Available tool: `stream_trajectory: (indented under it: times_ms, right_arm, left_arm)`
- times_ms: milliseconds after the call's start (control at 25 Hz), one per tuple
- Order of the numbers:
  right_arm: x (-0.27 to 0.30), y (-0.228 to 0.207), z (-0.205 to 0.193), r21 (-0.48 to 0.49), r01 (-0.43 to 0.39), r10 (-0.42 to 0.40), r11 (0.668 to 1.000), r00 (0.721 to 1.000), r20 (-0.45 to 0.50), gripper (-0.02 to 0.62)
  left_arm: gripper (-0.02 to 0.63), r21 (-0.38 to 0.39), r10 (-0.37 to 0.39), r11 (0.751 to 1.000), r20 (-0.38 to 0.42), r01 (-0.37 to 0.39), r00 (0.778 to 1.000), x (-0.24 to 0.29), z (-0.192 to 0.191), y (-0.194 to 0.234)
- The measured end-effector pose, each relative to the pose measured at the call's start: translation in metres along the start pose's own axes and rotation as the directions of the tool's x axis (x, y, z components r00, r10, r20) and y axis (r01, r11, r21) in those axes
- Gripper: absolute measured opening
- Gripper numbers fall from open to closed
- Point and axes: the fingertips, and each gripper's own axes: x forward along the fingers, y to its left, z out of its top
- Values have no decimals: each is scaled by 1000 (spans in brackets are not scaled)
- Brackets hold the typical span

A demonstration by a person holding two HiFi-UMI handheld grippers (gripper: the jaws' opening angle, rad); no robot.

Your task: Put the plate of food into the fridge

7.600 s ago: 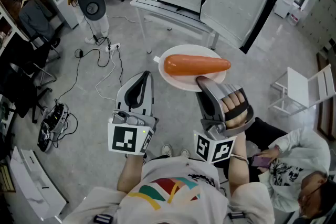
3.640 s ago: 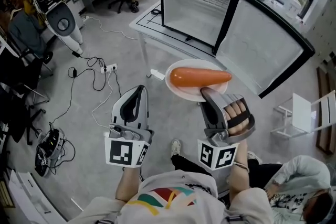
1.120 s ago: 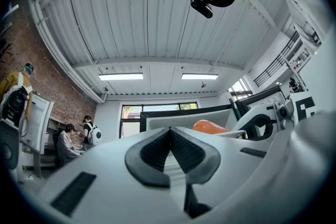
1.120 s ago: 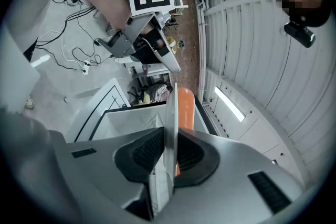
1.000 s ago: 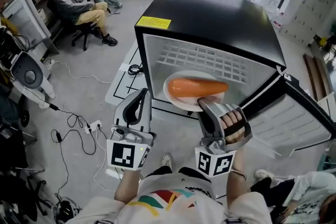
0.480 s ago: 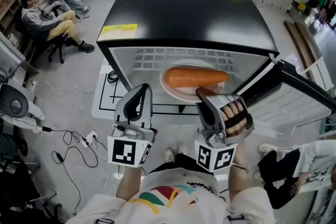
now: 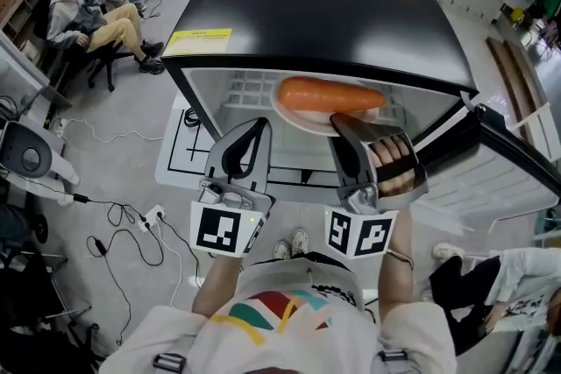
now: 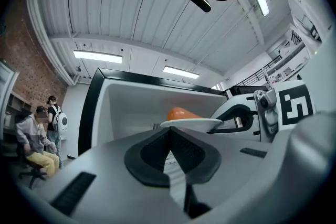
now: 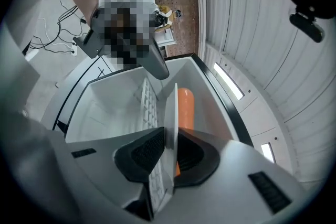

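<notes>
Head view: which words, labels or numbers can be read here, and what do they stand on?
Yellow label on the fridge top: dark print, too small to read.
Marker squares on the left hand-held gripper and right hand-held gripper: patterns only, no words.
Nothing else legible.

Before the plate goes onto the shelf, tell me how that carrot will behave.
The carrot is round and lies loose on the shallow plate, so it would likely roll if tipped. The right gripper pinches only the rim, so the plate may wobble.
</notes>
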Motion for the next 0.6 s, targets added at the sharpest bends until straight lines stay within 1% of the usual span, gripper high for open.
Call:
stream_trajectory:
  times_ms: [240, 600]
  right_arm:
    - [20, 2, -12, -7, -28, 28, 1000, 1000, -12, 48]
    - [47, 10, -23, -23, -115, 114, 993, 993, -33, 48]
  left_arm:
    - [6, -1, 7, 1000, -1, -7, 1000, 11, -5, 1]
    - [6, -7, 5, 1000, -1, -5, 1000, 24, -8, 3]
